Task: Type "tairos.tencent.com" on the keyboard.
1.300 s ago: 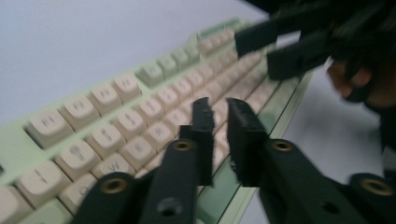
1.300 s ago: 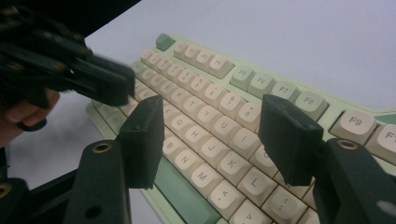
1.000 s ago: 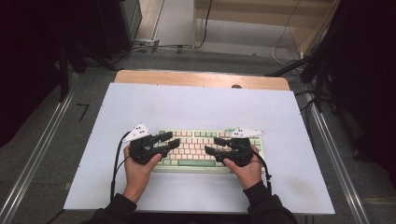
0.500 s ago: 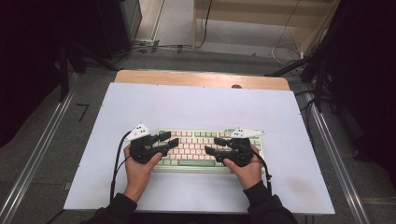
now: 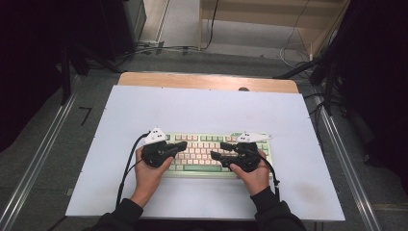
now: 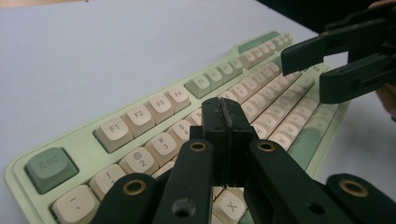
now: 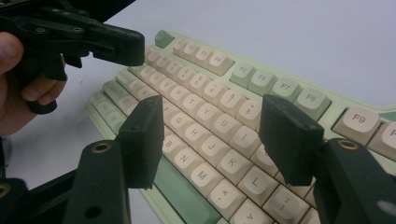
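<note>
A pale green keyboard (image 5: 202, 144) with cream keys lies on the white sheet near the front edge. My left gripper (image 5: 183, 144) hovers over the keyboard's left half, pointing right. Its jaws have just been closing and now stand shut with nothing between them. In the left gripper view the pressed pads (image 6: 226, 121) hang over the number row of the keyboard (image 6: 154, 107). My right gripper (image 5: 219, 150) is over the right half, pointing left, open and empty. The right gripper view has the open right gripper (image 7: 210, 126) above the letter keys (image 7: 210, 93), facing the left gripper (image 7: 126, 46).
The white sheet (image 5: 202, 110) covers the table, with a wooden strip (image 5: 207, 82) along the far edge. Metal rails (image 5: 337, 144) run down both sides. A black cable (image 5: 126, 168) trails from the left gripper. Dark equipment and cables sit on the floor beyond.
The left gripper's jaws have closed together with nothing caught between them. Both hands stay over the keyboard, and the right gripper is unchanged.
</note>
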Motion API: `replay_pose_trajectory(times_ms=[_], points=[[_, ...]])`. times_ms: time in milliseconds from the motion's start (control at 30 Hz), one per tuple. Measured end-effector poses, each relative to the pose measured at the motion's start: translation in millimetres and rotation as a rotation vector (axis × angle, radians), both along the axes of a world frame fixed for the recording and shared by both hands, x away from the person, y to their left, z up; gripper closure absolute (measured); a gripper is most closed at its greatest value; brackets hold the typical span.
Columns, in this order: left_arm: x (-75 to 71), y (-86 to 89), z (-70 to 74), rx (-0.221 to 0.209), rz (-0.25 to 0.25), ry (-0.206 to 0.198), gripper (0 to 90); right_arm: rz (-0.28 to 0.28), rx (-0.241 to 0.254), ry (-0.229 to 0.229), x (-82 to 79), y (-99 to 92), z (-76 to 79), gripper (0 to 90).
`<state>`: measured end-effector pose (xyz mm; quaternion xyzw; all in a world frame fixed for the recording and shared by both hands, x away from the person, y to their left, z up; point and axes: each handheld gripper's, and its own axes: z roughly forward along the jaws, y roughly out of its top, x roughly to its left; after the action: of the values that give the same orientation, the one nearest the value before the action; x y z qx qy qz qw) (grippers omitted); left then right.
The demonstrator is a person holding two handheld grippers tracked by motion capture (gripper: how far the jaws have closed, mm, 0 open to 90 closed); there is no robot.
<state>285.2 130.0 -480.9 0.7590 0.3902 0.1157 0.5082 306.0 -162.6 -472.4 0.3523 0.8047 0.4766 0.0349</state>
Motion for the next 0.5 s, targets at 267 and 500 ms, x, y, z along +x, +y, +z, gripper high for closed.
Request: replay_pose_trajectory(times_ms=[267,500], points=[[7.6,-15.0,-6.6,0.141,0.011,0.038,90.0,0.003,-0.002,-0.001,-0.4,0.3,0.0,38.7],[10.6,-15.0,-9.8,0.175,0.027,0.063,90.0,0.002,-0.001,-0.002,-0.7,0.3,0.1,38.7]])
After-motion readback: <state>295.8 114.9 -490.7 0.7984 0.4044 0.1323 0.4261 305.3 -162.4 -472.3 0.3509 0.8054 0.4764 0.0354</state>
